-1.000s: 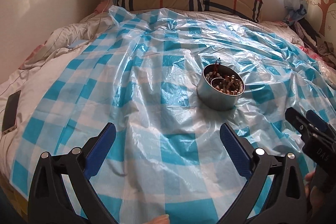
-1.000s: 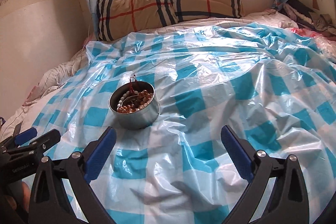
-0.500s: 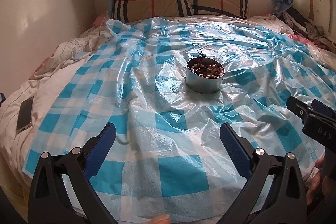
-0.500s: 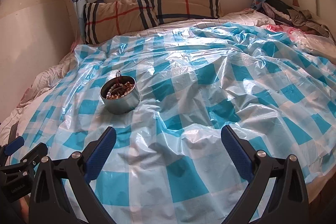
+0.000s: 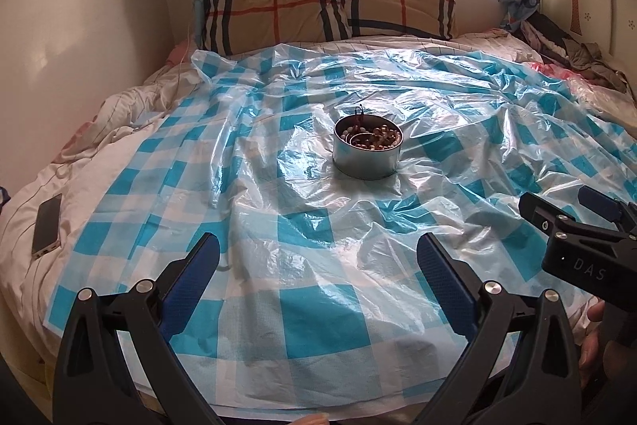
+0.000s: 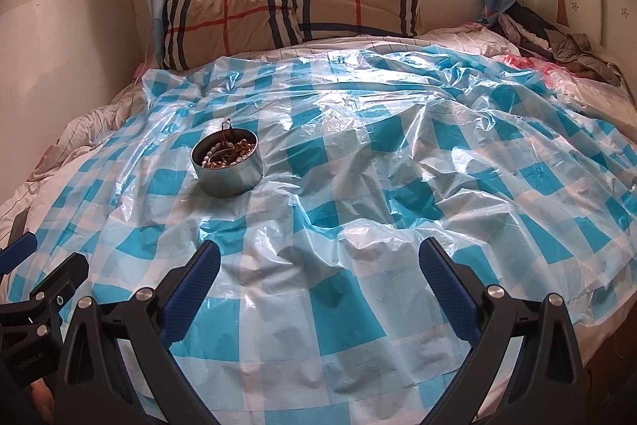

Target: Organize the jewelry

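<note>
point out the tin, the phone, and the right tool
round metal tin (image 5: 366, 162), left wrist view, on its outer side wall.
phone (image 5: 47, 226), left wrist view, middle of its dark screen.
right tool (image 6: 318, 289), right wrist view, midway between its open blue fingertips.

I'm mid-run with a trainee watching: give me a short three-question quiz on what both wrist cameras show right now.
1. True or false: the left gripper is shut on a bracelet.
2. Multiple choice: the beaded jewelry lies (A) loose on the checked plastic sheet, (B) inside the round metal tin, (C) on the plaid pillow.
3. Fill in: in the left wrist view, the flat dark device near the bed's left edge looks like a ____.

Key:
1. False. Both the left gripper and the right gripper are open and hold nothing.
2. B.
3. Phone.
</note>
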{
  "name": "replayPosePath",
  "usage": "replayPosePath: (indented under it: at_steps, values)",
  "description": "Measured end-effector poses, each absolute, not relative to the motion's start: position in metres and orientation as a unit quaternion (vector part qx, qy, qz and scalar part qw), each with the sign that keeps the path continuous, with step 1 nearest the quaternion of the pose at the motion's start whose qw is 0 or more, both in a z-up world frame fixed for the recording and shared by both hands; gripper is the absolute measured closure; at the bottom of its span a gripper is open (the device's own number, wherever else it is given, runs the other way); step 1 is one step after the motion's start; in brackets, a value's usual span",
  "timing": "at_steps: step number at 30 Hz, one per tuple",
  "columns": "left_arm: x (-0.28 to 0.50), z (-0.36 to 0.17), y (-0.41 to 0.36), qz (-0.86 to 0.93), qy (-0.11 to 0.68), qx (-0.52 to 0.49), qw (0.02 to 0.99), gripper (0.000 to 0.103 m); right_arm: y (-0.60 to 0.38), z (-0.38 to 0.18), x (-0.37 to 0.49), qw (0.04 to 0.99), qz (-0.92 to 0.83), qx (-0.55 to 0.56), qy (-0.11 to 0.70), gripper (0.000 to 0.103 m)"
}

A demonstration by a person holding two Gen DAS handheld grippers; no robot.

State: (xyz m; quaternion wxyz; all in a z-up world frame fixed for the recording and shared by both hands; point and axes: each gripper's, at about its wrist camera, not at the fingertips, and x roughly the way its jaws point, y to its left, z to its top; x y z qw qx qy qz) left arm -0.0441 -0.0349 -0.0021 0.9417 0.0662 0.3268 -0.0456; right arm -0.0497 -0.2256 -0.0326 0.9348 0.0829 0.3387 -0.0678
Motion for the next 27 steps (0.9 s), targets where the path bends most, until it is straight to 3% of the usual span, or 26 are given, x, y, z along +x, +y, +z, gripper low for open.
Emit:
replayPosePath:
  at_steps: [27]
  values:
    - [-0.037,-0.002,-0.033,-0.055,0.349,0.05,0.934,0.008,-0.218,-0.023,-0.058,0.946,-0.072,0.064,0.308,0.007]
